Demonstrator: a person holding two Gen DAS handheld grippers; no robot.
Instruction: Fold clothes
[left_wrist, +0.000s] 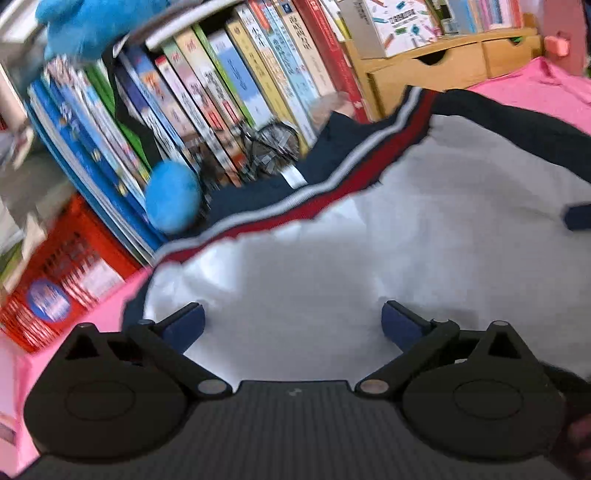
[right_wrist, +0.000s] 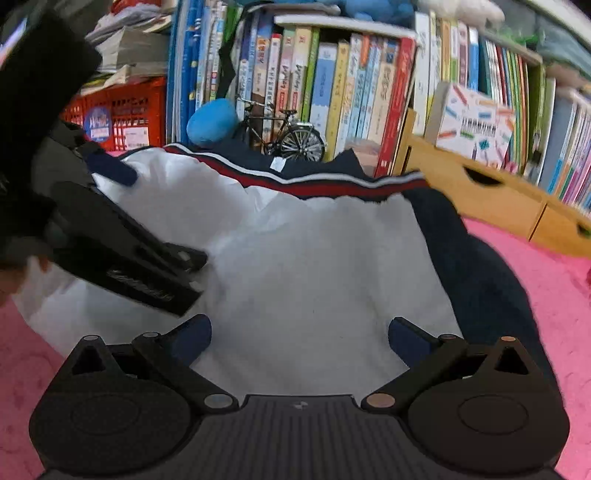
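Observation:
A white garment (left_wrist: 332, 251) with a navy, red and white striped band (left_wrist: 295, 206) lies spread on a pink surface. It also shows in the right wrist view (right_wrist: 303, 258), with its striped band (right_wrist: 314, 182) at the far edge and a navy part (right_wrist: 476, 266) on the right. My left gripper (left_wrist: 293, 325) is open just above the white cloth, holding nothing; it also shows in the right wrist view (right_wrist: 122, 173) at the left over the cloth. My right gripper (right_wrist: 300, 339) is open over the near part of the cloth, empty.
A row of books (right_wrist: 332, 92) stands behind the garment. A model bicycle (right_wrist: 288, 133) and a blue plush ball (right_wrist: 212, 122) sit in front of it. A red crate (right_wrist: 118, 114) is at left, a wooden drawer box (right_wrist: 487, 192) at right. The pink surface (right_wrist: 546, 295) surrounds the garment.

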